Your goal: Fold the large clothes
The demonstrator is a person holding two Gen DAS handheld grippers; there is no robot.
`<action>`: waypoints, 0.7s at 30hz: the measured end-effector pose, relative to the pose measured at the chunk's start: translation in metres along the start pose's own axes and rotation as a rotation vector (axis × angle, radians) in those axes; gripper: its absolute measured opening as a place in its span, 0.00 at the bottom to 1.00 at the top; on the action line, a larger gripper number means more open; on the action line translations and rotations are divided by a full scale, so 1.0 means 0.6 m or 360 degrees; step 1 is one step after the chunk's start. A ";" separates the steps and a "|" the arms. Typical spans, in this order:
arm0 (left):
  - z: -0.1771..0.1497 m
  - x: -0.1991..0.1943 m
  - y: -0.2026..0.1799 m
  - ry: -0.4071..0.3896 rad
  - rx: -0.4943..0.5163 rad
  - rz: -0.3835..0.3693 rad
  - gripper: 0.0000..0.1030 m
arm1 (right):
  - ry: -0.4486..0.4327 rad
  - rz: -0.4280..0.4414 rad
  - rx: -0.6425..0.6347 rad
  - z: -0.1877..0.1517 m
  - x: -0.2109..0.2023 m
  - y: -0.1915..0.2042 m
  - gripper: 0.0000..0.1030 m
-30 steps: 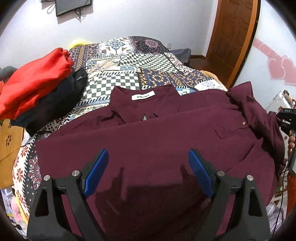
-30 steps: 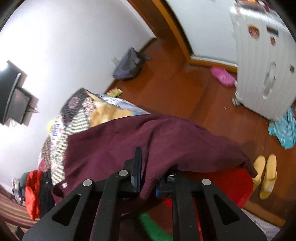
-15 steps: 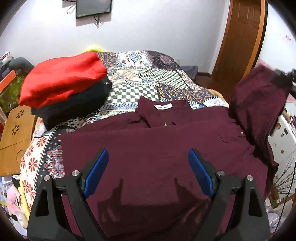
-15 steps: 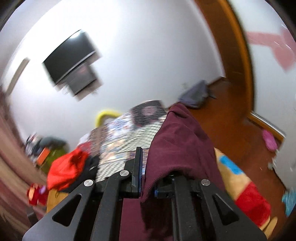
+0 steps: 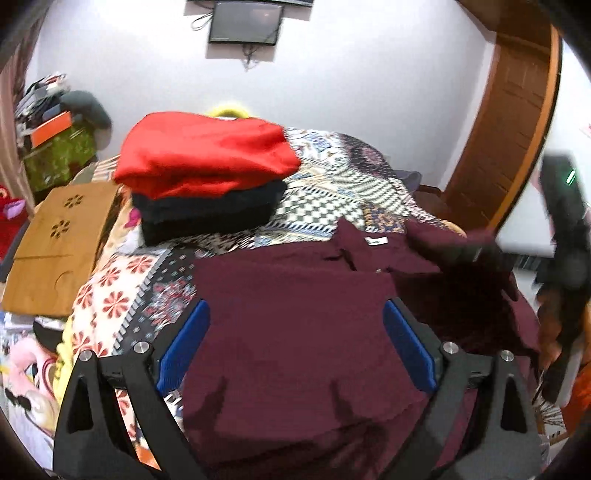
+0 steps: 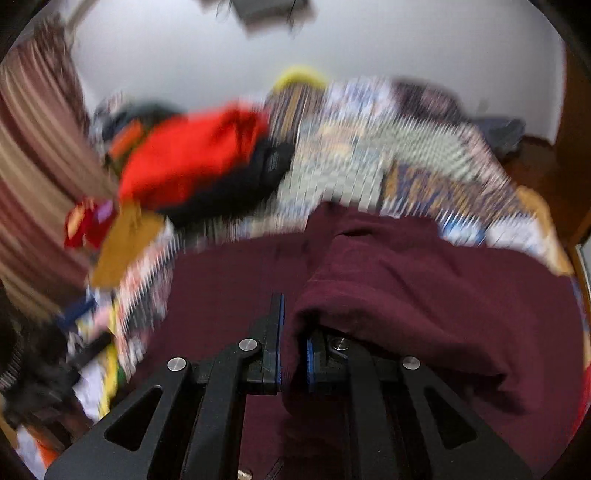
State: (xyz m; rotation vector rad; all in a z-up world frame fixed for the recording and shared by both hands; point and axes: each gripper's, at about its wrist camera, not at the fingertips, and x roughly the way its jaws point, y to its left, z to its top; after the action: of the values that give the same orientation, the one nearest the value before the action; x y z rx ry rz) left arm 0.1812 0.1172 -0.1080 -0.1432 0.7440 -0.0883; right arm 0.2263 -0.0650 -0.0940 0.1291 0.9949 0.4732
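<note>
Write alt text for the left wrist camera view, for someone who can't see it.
The open left gripper hovers over a maroon shirt spread on a patterned bedspread, its blue pads apart and holding nothing. Behind it, a folded red garment sits on a folded black garment. A wall-mounted screen and a wooden door are in the background.

1. The right wrist view is smeared by motion; the bedspread (image 6: 388,155) pattern at 12 o'clock is unreadable.
2. The maroon shirt (image 6: 424,280) hides the right gripper (image 6: 293,350) fingertips.
3. In the left wrist view, a dark blurred device (image 5: 563,221) at 3 o'clock cannot be identified.
</note>
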 end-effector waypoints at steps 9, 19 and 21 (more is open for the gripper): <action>-0.019 0.004 0.010 0.0039 -0.0003 0.0063 0.92 | 0.0337 0.0052 -0.0148 -0.060 0.044 0.016 0.27; 0.011 0.014 -0.074 0.0017 0.0151 0.0024 0.92 | -0.0037 -0.0133 -0.0229 -0.058 -0.087 -0.025 0.52; 0.018 0.017 -0.100 0.0008 0.0204 0.0008 0.92 | -0.0139 -0.0201 -0.0170 -0.054 -0.118 -0.053 0.52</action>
State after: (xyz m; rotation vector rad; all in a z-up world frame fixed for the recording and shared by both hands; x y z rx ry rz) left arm 0.1941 0.0580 -0.0971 -0.0192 0.7413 -0.1310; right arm 0.1777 -0.1280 -0.0670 -0.0091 0.8846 0.4009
